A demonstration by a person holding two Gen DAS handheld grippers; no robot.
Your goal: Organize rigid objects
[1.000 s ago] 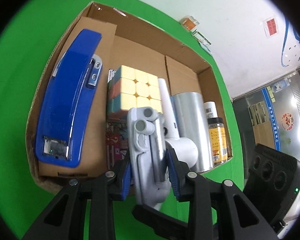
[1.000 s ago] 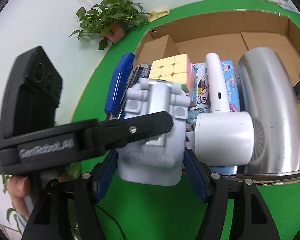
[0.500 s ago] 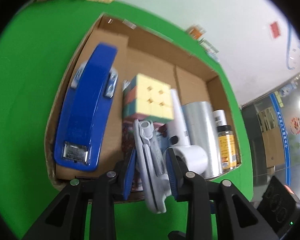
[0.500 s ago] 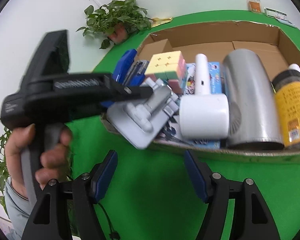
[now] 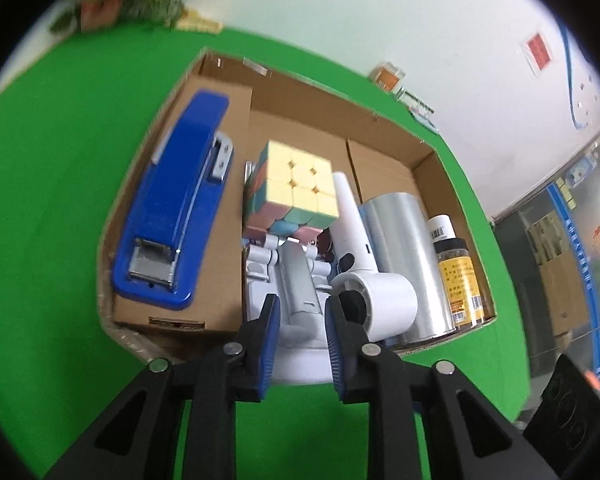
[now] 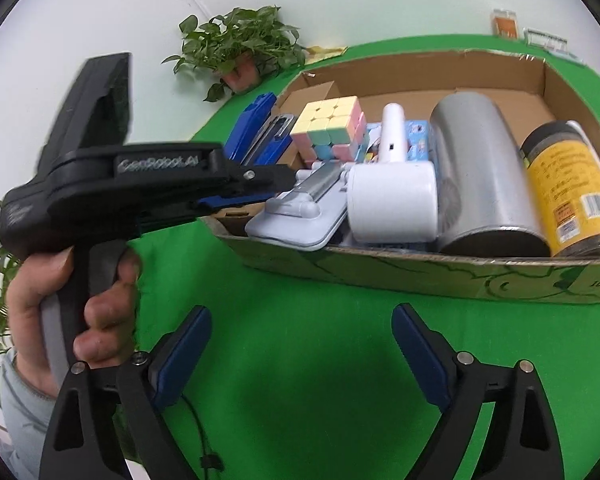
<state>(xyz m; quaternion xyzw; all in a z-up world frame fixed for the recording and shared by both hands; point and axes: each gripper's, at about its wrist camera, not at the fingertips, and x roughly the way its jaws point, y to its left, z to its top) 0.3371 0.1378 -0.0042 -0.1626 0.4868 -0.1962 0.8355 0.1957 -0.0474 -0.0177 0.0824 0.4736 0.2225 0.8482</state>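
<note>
My left gripper (image 5: 299,322) is shut on a pale grey folding stand (image 5: 296,280), which rests flat at the front of the cardboard box (image 5: 300,92), overhanging its front wall. The stand (image 6: 300,208) and the left gripper (image 6: 256,188) also show in the right wrist view. In the box lie a blue stapler (image 5: 176,208), a pastel cube (image 5: 296,184), a white handheld device (image 5: 364,276), a silver cylinder (image 5: 404,248) and a yellow-labelled jar (image 5: 458,276). My right gripper (image 6: 300,352) is open and empty above the green cloth in front of the box.
A green cloth (image 6: 300,380) covers the table. A potted plant (image 6: 240,56) stands behind the box at the left. Small packets (image 6: 504,24) lie at the cloth's far edge. A black device (image 5: 572,400) sits at the right.
My right gripper let go of the stand and backed away from the box. My left gripper turned the stand flat and lowered it into the box front.
</note>
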